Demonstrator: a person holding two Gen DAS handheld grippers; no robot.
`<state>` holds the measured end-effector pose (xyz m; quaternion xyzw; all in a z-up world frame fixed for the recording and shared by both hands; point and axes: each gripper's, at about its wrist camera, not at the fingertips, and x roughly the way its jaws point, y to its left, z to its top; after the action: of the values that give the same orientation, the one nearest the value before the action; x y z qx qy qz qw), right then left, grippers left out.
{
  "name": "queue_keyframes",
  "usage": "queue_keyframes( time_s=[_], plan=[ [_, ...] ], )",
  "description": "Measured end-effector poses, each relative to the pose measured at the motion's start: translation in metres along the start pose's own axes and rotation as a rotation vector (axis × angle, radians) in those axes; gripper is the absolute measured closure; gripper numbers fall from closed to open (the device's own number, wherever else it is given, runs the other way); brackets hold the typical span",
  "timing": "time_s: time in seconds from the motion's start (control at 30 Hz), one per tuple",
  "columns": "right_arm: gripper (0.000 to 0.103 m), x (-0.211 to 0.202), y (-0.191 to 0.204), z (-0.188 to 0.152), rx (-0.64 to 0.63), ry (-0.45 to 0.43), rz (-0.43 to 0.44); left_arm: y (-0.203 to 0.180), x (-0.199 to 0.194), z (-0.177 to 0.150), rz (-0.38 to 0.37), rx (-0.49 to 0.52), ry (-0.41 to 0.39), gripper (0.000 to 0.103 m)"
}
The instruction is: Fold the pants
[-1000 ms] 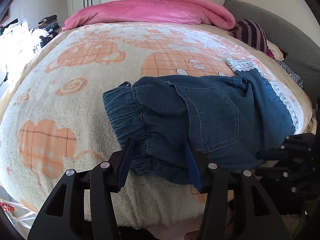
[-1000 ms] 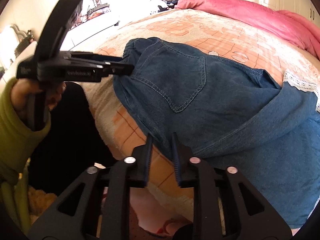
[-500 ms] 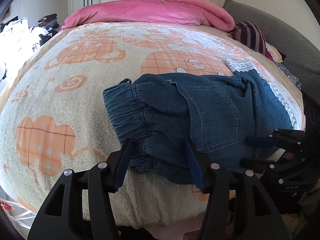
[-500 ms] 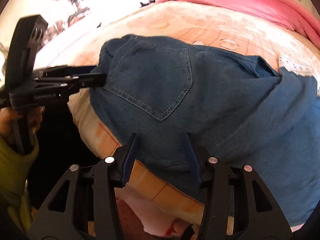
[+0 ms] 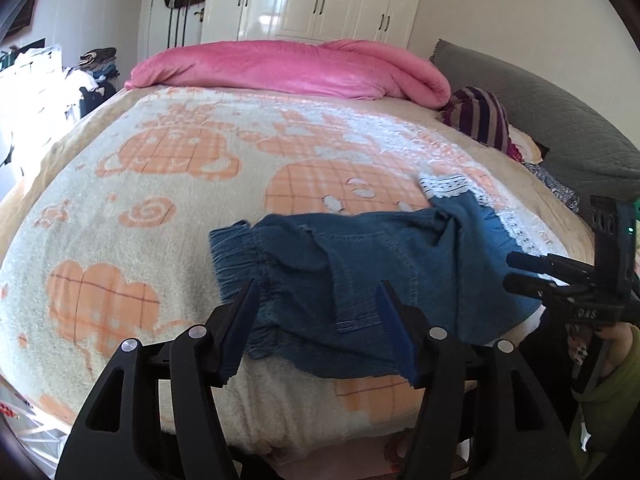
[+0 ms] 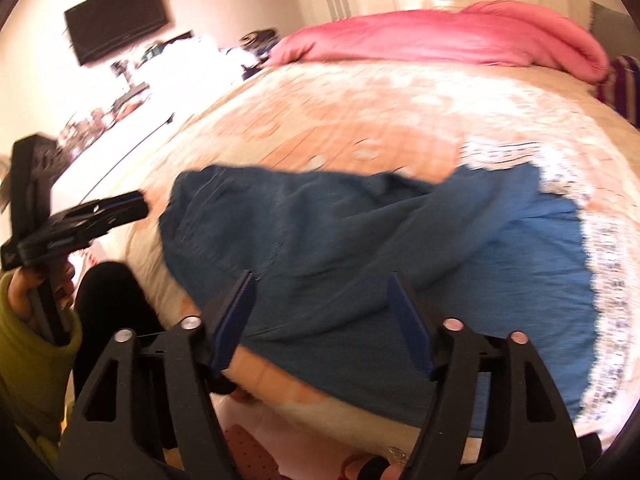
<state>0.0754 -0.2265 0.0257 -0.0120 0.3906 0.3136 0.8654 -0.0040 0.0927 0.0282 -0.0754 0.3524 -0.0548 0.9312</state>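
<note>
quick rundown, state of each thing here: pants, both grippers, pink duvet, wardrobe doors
pants: folded, lying flat at the bed's near edge, not gripped
left gripper: jaws opening, nothing pinched
right gripper: jaws opening, nothing pinched
pink duvet: bunched along the far edge
wardrobe doors: closed

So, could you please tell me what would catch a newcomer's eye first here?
Probably the blue denim pants lying folded near the front edge of the patterned bed blanket, with white lace trim at their right end. Behind them, a bright pink duvet lies bunched across the far side of the bed.
</note>
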Motion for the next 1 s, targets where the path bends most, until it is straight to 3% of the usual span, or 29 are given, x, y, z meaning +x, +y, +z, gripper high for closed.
queue_keyframes(
  time_s=[0.27, 0.63, 0.73, 0.87, 1.0],
  plan=[
    [0.024, -0.026, -0.04, 0.001, 0.084, -0.073, -0.123, -0.052, 0.02, 0.003, -0.155, 0.047, 0.046, 0.044],
    [0.023, -0.027, -0.078, 0.013, 0.133, -0.068, -0.209, -0.121, 0.109, -0.005, -0.419, 0.058, 0.263, 0.046],
    [0.023, -0.02, -0.082, 0.028, 0.109, -0.057, -0.213, -0.132, 0.133, 0.001, -0.434, 0.055, 0.295, 0.054],
    [0.023, -0.008, -0.083, 0.047, 0.08, -0.039, -0.211, -0.142, 0.161, 0.009, -0.389, 0.053, 0.309, 0.054],
    [0.023, 0.01, -0.081, 0.066, 0.025, -0.011, -0.232, -0.148, 0.173, 0.011, -0.407, 0.019, 0.284, 0.054]
  ],
)
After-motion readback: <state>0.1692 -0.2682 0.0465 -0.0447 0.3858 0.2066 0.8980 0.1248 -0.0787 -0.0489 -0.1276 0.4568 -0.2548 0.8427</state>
